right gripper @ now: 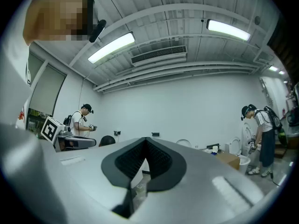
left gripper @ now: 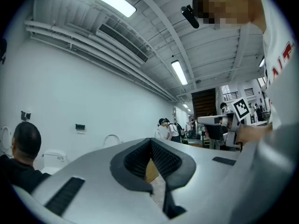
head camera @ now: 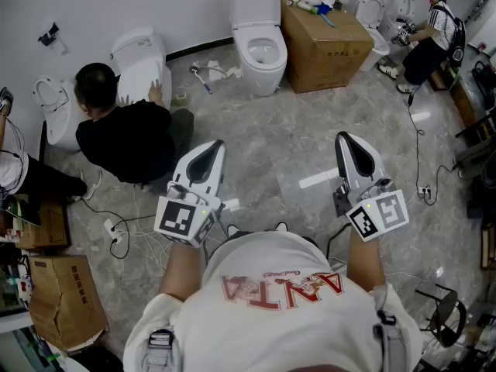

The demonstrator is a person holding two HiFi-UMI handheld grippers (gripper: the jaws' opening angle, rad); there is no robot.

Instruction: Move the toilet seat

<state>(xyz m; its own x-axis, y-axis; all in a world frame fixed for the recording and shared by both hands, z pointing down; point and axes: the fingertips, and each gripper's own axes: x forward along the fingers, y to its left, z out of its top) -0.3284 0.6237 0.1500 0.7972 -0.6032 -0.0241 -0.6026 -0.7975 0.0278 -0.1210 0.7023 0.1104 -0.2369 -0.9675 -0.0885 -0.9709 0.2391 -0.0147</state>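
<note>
Closest in, the left gripper [head camera: 212, 147] and right gripper [head camera: 346, 139] are held level above the grey floor [head camera: 294, 138]. Each has its jaws pressed together on nothing, and neither touches anything. Well beyond them, against the wall, stands the white toilet [head camera: 263, 80]; its toilet seat [head camera: 249, 53] appears to lie on the bowl, lid [head camera: 255, 2] upright behind. The seat is likely stiff, smooth plastic — light, hinged at the back, slippery — so the front rim looks the best place to pinch.
</note>
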